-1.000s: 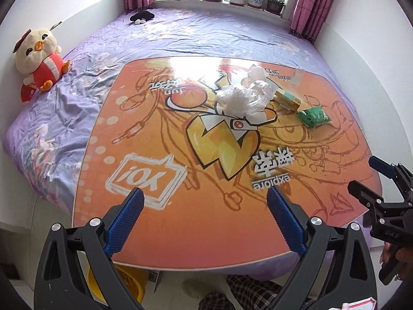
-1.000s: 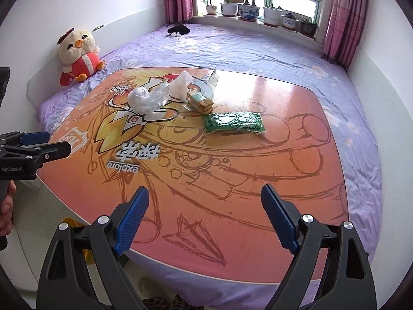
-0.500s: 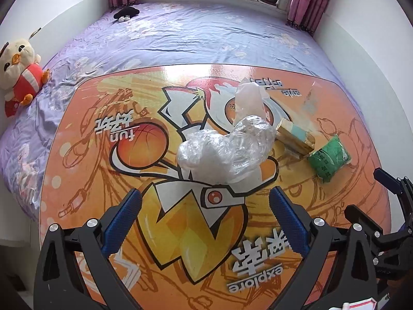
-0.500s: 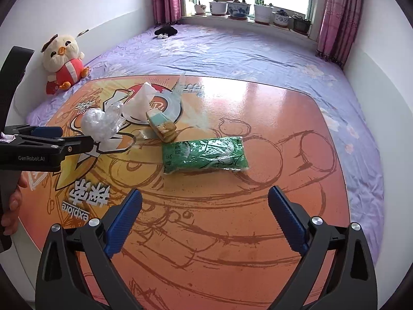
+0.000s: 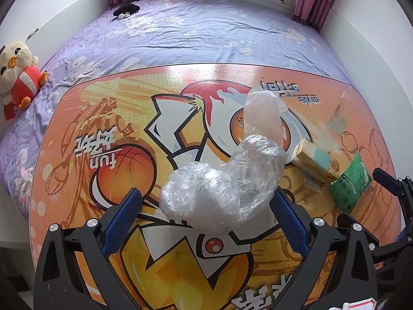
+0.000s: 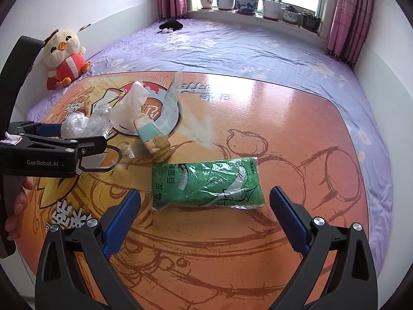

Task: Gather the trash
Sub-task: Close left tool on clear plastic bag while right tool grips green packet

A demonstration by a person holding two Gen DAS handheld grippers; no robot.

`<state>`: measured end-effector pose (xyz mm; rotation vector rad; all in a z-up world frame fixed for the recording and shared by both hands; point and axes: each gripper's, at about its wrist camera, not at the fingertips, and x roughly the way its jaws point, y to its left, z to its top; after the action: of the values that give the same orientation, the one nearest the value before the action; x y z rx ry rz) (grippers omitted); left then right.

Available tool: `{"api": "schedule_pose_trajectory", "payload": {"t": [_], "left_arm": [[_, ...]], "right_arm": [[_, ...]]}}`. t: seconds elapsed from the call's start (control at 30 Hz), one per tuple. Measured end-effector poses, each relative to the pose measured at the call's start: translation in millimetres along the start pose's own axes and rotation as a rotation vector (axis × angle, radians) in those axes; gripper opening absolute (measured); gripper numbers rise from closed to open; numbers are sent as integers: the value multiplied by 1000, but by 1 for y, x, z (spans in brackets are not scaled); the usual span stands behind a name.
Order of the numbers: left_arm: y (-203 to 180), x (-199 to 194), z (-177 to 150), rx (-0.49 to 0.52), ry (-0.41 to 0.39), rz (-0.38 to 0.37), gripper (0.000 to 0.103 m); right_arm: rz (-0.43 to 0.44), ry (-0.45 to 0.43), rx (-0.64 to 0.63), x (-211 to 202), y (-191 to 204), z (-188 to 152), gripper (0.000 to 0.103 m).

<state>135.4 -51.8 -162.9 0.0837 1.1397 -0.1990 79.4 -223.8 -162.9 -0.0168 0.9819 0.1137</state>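
Note:
Trash lies on the orange printed table point(image 5: 90, 134): a crumpled clear plastic bag point(image 5: 219, 183), a white tissue point(image 5: 263, 116), a tan and teal wrapper block point(image 5: 313, 159), a clear strip point(image 5: 336, 120) and a green packet point(image 6: 206, 182). My left gripper point(image 5: 206, 206) is open with the clear bag between its blue fingers. My right gripper point(image 6: 205, 206) is open, its fingers on either side of the green packet's near edge. The green packet also shows in the left wrist view point(image 5: 351, 188).
The table sits on a bed with a purple sheet point(image 6: 245, 46). A plush chick point(image 6: 65, 54) lies at the left edge. Potted plants point(image 6: 247, 2) stand on the window sill behind. A dark object point(image 6: 170, 25) lies on the far sheet.
Both grippers have moved forward over the table. The left one now brackets the clear bag and the right one reaches the green packet. Both stay open.

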Motion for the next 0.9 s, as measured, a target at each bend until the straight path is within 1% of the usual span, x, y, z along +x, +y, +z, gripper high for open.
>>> {"api": "schedule_pose_trajectory", "payload": {"t": [0.13,0.3,0.33,0.37,0.43,0.47,0.53,0.6,0.7,0.73,0.9], "left_arm": [[-1,4,6,9,-11,13,96],[-3,4,5,17,-30,28,94],[-4,4,4,19,-36,29,93],[-4,2,3,20,-41,28,90],[-5,0,1,22,-47,28,85],[-4,-1,0,23,-49,27,82],[-4,-4,-1,29,-56,27,74],[-2,-6,-1,37,-60,22,58],[0,-8,1,40,-54,10,43],[2,-8,1,36,-53,4,42],[6,-11,-1,30,-52,-13,39]], "right_arm": [[-19,11,-3,9,-1,5,99],[-16,10,-4,9,-1,7,99],[-16,9,-4,9,-1,6,98],[-15,6,-5,8,-1,7,96],[-9,-2,-13,6,1,6,88],[-4,-5,-20,5,2,6,86],[5,-11,-34,3,5,6,80],[14,-16,-42,1,7,5,75],[22,-19,-49,0,8,3,69],[25,-20,-51,-1,8,2,66],[33,-17,-54,-2,8,2,63]]}}
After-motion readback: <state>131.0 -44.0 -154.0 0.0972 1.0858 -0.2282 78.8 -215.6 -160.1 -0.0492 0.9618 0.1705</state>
